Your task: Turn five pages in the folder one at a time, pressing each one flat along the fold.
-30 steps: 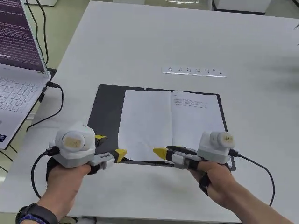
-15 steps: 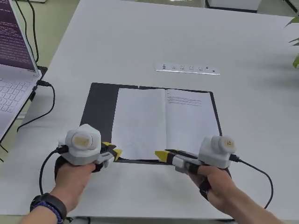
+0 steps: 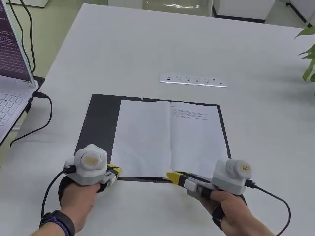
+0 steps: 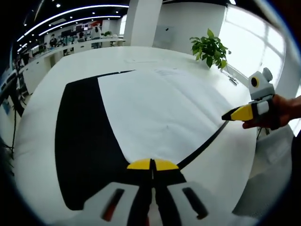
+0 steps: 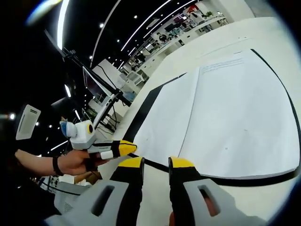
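Head view: the black folder [image 3: 101, 123] lies open flat in the middle of the white table [image 3: 147, 44]. A blank left page [image 3: 142, 132] and a right page [image 3: 197, 140], with a few printed lines at its top, meet at the fold.

The left gripper [image 3: 114, 172] sits at the folder's 7 o'clock, by the near left corner of the blank page. In the left gripper view its yellow jaw tips are clenched together with nothing between them, over the black cover at the page's near edge.

The right gripper [image 3: 172, 175] is at the folder's 6 o'clock, its tips just at the near edge below the fold. In the right gripper view its jaws stand released, a narrow gap between them, grasping nothing.

A socket strip [image 3: 193, 80] is set in the table at the folder's 12 o'clock. A laptop [image 3: 10, 83] with a black cable [image 3: 42, 118] is at 9 o'clock, and a plant [image 3: 309, 54] at 2 o'clock.
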The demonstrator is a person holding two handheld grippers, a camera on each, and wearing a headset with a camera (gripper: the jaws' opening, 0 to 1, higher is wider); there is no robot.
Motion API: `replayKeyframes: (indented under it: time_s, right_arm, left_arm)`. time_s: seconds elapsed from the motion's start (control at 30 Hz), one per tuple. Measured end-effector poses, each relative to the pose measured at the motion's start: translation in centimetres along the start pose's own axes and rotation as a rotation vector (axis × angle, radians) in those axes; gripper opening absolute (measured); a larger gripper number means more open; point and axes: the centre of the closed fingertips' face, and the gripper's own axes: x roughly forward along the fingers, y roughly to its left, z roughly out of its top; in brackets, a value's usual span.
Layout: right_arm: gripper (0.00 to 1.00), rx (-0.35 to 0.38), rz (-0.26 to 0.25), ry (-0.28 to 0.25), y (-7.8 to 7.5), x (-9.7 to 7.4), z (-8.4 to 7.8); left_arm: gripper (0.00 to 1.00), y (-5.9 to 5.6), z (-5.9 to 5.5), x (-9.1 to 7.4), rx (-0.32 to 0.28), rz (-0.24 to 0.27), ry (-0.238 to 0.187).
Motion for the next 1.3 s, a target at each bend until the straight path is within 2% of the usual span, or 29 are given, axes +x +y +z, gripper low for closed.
replayKeyframes:
  time_s: [0.17,0.27,0.47,0.53,0.7,0.83,0.93,1.17,1.3]
  right_arm:
    - [0.17,-0.004,-0.005,0.003,-0.3,0.0,0.2]
    - [0.15,-0.008,-0.007,0.001,-0.5,0.3,0.7]
    - [0.11,-0.013,-0.014,0.011,-1.3,1.4,1.4]
    - [0.11,-0.014,-0.016,0.011,-1.4,1.8,1.9]
    - [0.08,-0.023,-0.014,0.007,-1.9,3.3,3.4]
    - [0.06,0.002,-0.027,-0.027,-3.0,4.5,5.2]
    - [0.04,0.026,-0.044,-0.043,-4.0,5.4,6.4]
    - [0.01,0.04,-0.047,-0.072,-5.2,7.0,9.0]
    - [0.0,0.055,-0.071,-0.089,-6.4,7.8,9.8]
  left_arm:
    - [0.0,0.1,0.0,0.0,0.009,0.006,-0.015]
    - [0.0,0.2,0.0,-0.1,-0.042,0.004,-0.03]
    - [0.0,0.2,0.0,-0.3,-0.03,-0.004,-0.046]
    - [0.0,0.3,0.0,-0.3,-0.066,-0.01,-0.06]
    - [0.0,0.4,0.0,-0.3,-0.081,-0.026,-0.065]
    - [0.0,0.5,0.1,-0.2,-0.094,-0.043,-0.062]
    - [0.0,0.5,0.1,-0.1,-0.093,-0.043,-0.062]
    - [0.0,0.5,0.1,0.0,-0.101,-0.043,-0.066]
    - [0.0,0.5,0.1,0.1,-0.107,-0.044,-0.065]
